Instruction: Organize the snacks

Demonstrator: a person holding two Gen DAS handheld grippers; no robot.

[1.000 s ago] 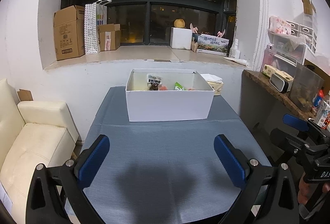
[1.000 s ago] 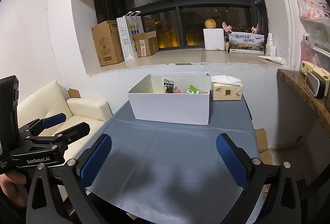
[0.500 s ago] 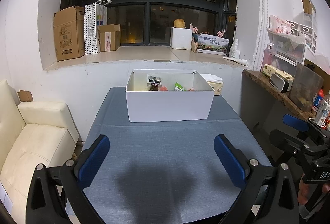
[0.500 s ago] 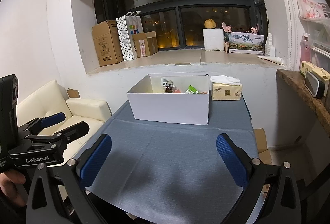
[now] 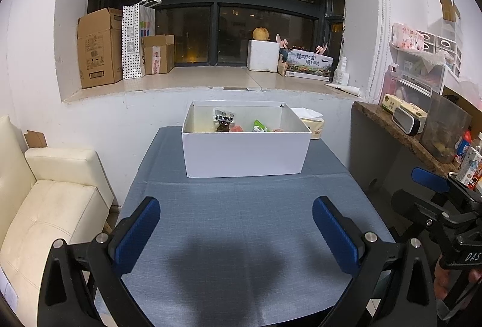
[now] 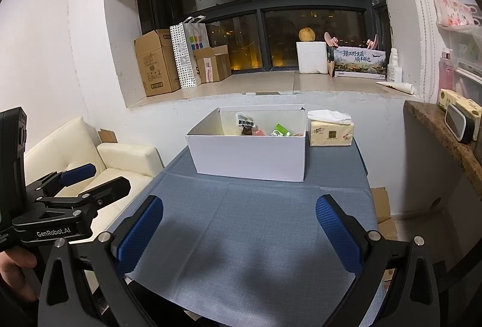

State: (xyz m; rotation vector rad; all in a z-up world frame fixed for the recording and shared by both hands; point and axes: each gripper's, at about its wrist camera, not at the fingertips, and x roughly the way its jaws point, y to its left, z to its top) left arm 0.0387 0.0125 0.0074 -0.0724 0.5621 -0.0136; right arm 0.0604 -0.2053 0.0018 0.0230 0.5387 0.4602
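Snacks [image 5: 238, 126] are all sitting inside the white box [image 5: 245, 154] at 12 o'clock on the tabletop [image 5: 241, 224], nothing loose on the cloth that I can see. Both claws hang at the near edge with jaws wide and nothing in them: left claw [image 5: 236, 232], right claw [image 6: 239, 232]. Honestly this fits either snacks already packed away or a box about to be sorted through, can't call it. Any reach into the box should come from above the rim so the wall doesn't get shoved. Readable stuff: "GenRobot.AI" on the left claw's body [image 6: 52, 233], "DAS" on the right one. Tissue pack [image 6: 331, 132] sits at the box's 3 o'clock
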